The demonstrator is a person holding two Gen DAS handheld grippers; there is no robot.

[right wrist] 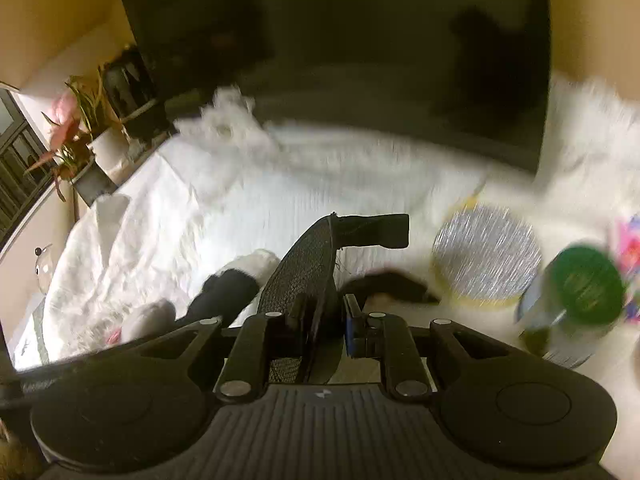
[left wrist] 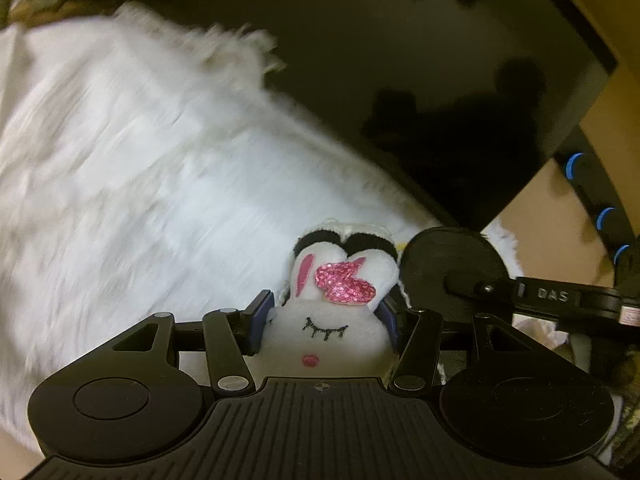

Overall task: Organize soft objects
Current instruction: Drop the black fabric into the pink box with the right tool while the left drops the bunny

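The left gripper [left wrist: 326, 320] clamps a white bunny plush [left wrist: 328, 336]; the right gripper [right wrist: 320, 312] pinches a black mesh pouch [right wrist: 304, 272]. Beside the bunny plush, the black device [left wrist: 552, 294] reads "DAS".

White fur rug [left wrist: 120, 152] smeared by motion blur; green-lidded jar [right wrist: 576, 300] blurred; bunny toy's [left wrist: 328, 332] lower face hidden

Left gripper [left wrist: 326, 320]: fingers closed onto a bunny plush toy [left wrist: 328, 320], pads pressed against both sides of its head. Right gripper [right wrist: 320, 320]: fingers nearly together, clamped on a black mesh pouch [right wrist: 308, 272] standing upright between them.
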